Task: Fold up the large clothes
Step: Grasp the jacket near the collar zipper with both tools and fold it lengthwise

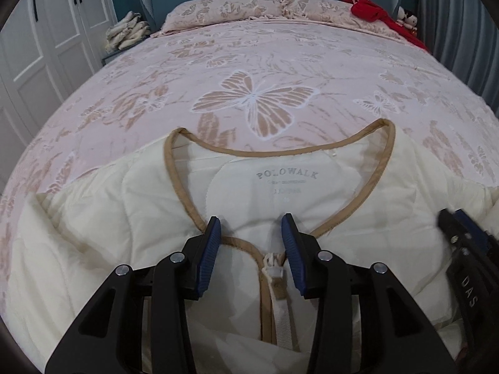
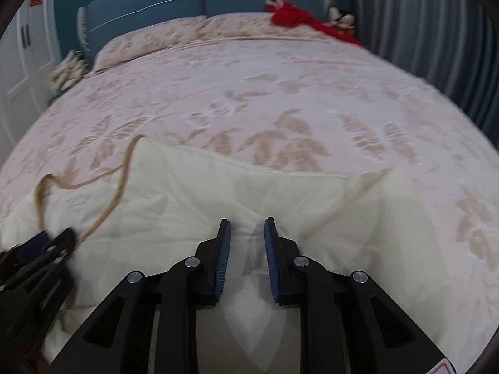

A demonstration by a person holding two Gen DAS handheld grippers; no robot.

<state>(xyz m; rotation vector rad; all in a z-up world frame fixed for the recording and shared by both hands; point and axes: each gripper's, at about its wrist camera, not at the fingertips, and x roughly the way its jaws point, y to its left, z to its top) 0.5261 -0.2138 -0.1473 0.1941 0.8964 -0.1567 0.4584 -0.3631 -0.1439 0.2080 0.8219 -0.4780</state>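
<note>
Cream quilted jacket (image 1: pixel 131 218), tan trim, lying front-up at the near edge of the bed (image 1: pixel 280 62), collar toward the pillows (image 1: pixel 224 9); printed label visible inside the neck; zipper (image 1: pixel 276 275) closed up to the collar. Left gripper (image 1: pixel 251 226): jaws spread, one either side of the zipper top, above the cloth, pinching nothing. Right gripper (image 2: pixel 247 227): jaws narrowly apart over the jacket's shoulder and sleeve part, a fabric ridge between the pads; whether they press it cannot be told. Pink butterfly bedspread; red cloth (image 1: pixel 371 12) at the far right pillow; white wardrobe (image 1: pixel 46 31) on the left.
</note>
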